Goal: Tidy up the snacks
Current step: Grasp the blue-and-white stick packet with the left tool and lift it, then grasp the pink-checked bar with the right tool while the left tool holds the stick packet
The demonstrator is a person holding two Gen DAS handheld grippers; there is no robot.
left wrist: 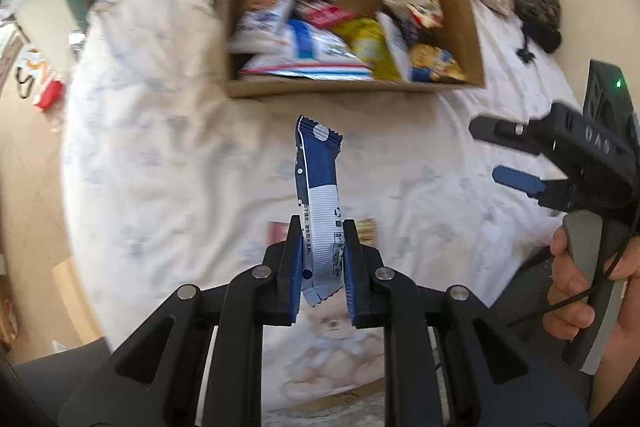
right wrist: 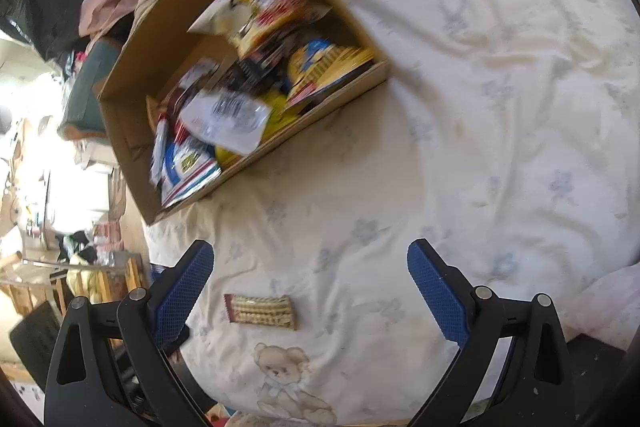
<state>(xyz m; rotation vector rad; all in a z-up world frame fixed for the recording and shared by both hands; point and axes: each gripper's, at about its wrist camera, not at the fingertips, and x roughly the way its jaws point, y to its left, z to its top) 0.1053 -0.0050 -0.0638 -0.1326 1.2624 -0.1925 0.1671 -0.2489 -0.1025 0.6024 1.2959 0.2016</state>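
Fingers of the left gripper (left wrist: pixel 322 259) are clamped on a blue-and-white packet (left wrist: pixel 320 203), held upright short of the box (left wrist: pixel 352 89), while the right gripper (right wrist: pixel 310 287) is spread wide and empty above a wafer bar (right wrist: pixel 262 311) nearer than the box. The packet is pinched only at its lower end, so it could be bent over or slipped out. Beyond, the box is crowded with snacks (left wrist: pixel 320 39), and its near wall must be cleared.

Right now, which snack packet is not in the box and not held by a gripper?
The brown wafer packet, lying flat on the bedsheet; the blue-white packet is held by the left gripper.
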